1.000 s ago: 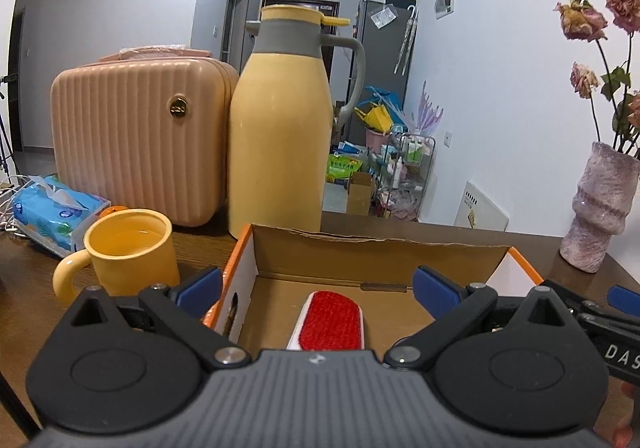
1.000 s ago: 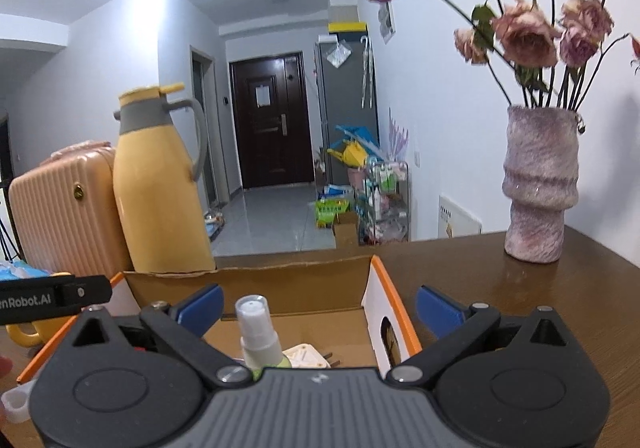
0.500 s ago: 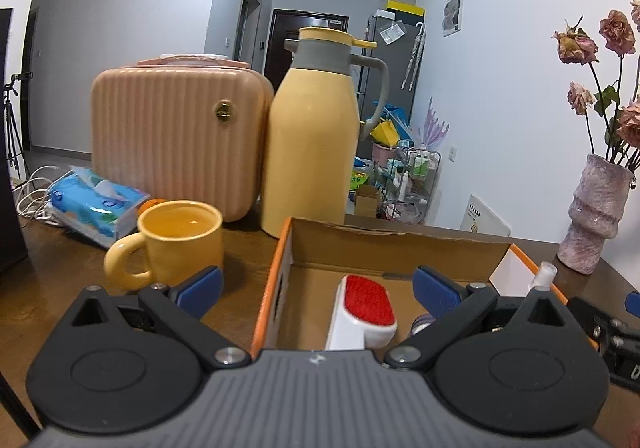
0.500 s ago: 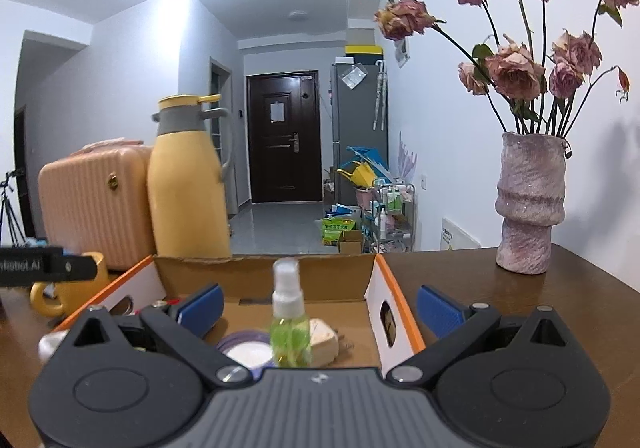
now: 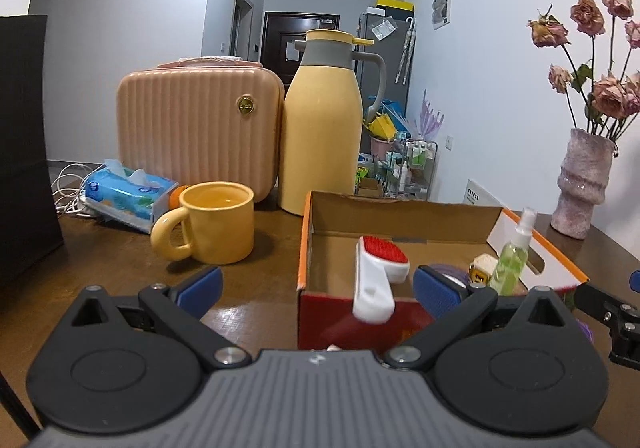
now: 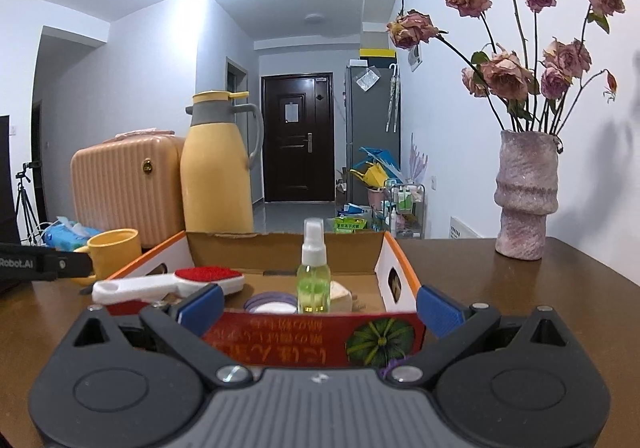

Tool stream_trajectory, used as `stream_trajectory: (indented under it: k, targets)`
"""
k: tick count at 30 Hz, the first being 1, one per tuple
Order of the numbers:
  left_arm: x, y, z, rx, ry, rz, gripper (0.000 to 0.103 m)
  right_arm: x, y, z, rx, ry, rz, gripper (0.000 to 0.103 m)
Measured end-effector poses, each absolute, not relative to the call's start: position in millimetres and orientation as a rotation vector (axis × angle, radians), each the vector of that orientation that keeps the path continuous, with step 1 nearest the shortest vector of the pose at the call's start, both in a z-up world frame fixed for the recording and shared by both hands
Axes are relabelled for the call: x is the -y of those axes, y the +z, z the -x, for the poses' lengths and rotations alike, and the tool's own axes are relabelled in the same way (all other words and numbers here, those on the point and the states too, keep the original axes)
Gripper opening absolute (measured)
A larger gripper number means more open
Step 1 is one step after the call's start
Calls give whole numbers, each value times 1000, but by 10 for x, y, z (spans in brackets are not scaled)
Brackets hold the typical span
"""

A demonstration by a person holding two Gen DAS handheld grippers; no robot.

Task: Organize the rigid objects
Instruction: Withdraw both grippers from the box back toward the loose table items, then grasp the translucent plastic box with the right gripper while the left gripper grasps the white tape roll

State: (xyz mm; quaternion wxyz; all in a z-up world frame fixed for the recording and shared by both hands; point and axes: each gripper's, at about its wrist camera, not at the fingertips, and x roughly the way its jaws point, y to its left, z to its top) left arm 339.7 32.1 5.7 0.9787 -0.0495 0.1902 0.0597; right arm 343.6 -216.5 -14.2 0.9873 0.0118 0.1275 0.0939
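Between our spread left gripper [image 5: 316, 290] fingers sits the cardboard box [image 5: 400, 221]; lint brush [image 5: 380, 268] leans over its near wall. Right gripper [image 6: 320, 306] fingers also spread, empty, framing the spray bottle [image 6: 314, 272] upright inside. Yellow mug [image 5: 216, 228] beyond our left finger.
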Motion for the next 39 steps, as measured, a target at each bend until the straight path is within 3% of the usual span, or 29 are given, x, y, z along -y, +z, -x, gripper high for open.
stream_trajectory:
  k: [28,39]
  targets:
    - [-475,-99,-3044,-454,91,86,103,2160,-393,-3082,-339,188,-1,103]
    - [-462,-137,-3083,-485,82,83,103,2111,-524,-3370,-476,188,8,103]
